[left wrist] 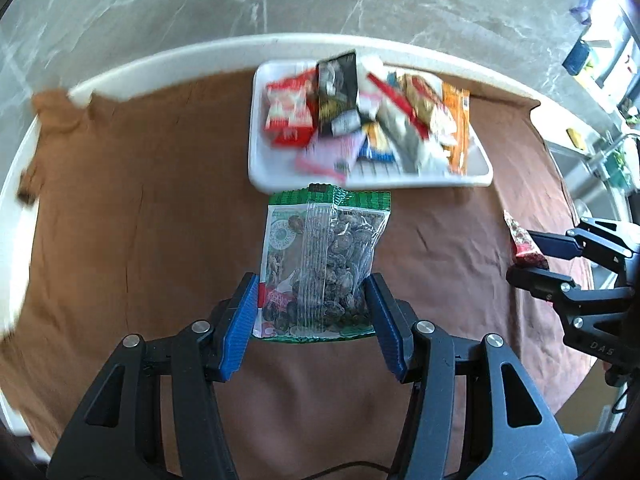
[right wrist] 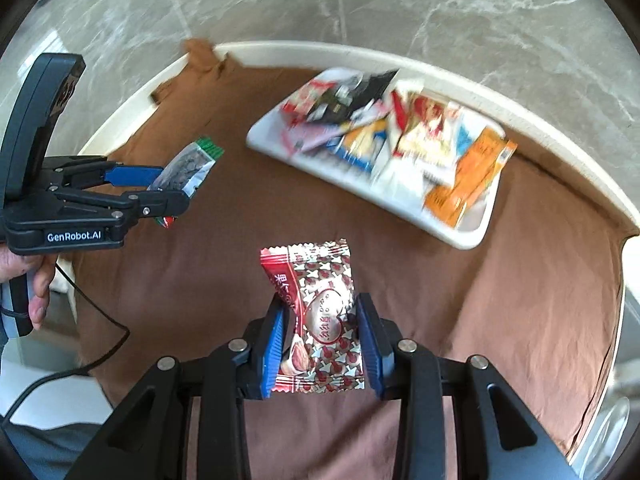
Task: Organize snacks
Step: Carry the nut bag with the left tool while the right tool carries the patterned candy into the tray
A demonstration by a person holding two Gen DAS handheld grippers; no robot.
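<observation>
The white tray (left wrist: 478, 170) on the brown cloth (left wrist: 140, 220) is already crowded, so a packet dropped near its edge may slide off. The left gripper (left wrist: 310, 308) clamps the green-edged packet (left wrist: 320, 264) above the cloth, just before the tray. The right gripper (right wrist: 320, 336) pinches the red candy packet (right wrist: 324, 312), held forward and further from the tray.

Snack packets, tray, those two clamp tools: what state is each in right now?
Left gripper: shut on the green-edged packet.
Green-edged packet: sealed, held off the cloth.
Right gripper: shut on the red-and-silver packet.
Red-and-silver packet: sealed, held up.
White tray: piled with snack packets.
</observation>
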